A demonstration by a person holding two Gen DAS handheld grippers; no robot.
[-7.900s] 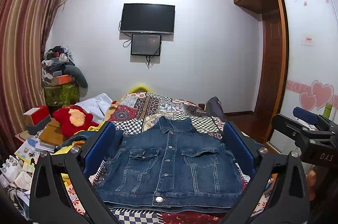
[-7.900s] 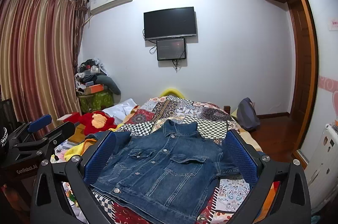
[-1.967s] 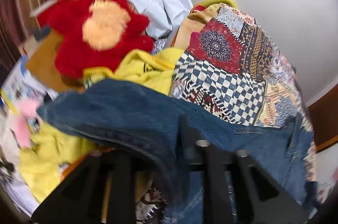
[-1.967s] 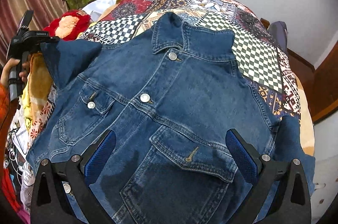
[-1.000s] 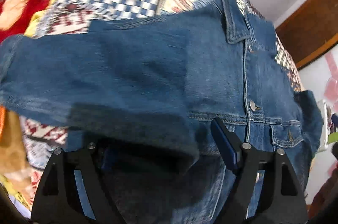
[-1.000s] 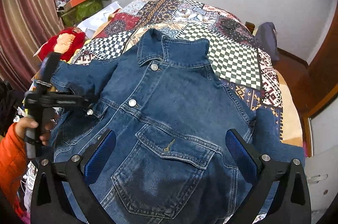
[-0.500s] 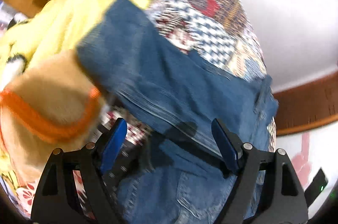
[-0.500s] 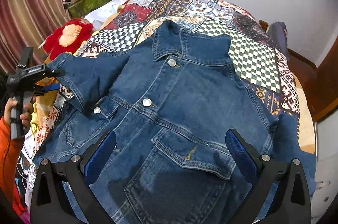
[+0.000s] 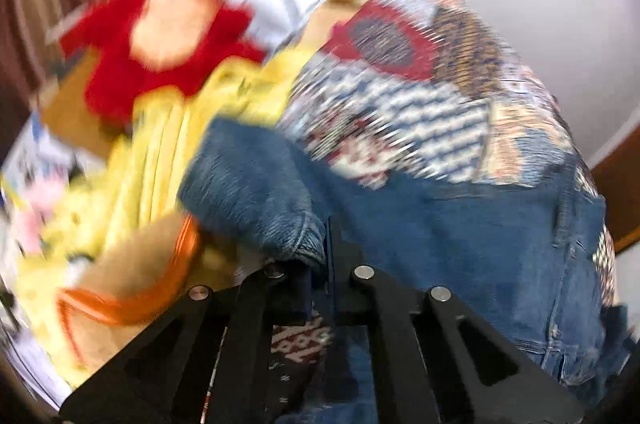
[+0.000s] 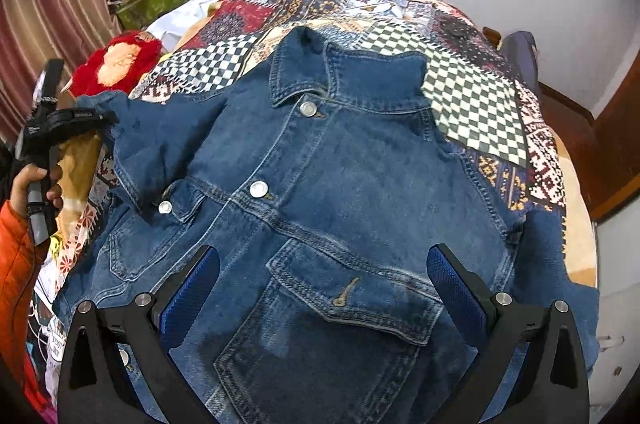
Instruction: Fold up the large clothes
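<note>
The denim jacket (image 10: 340,184) lies front side up on the patchwork bed, dark blue, collar toward the far wall, metal buttons fastened down the placket, flap pockets on the chest. One short sleeve (image 9: 256,200) is lifted off the bed at its cuff, the other hangs over the bed's edge

Jacket (image 10: 340,176) on quilt (image 10: 472,96), toy (image 10: 116,64) leftward

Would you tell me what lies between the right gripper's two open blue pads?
In the right wrist view, only the blue denim jacket, its flapped chest pocket.
</note>
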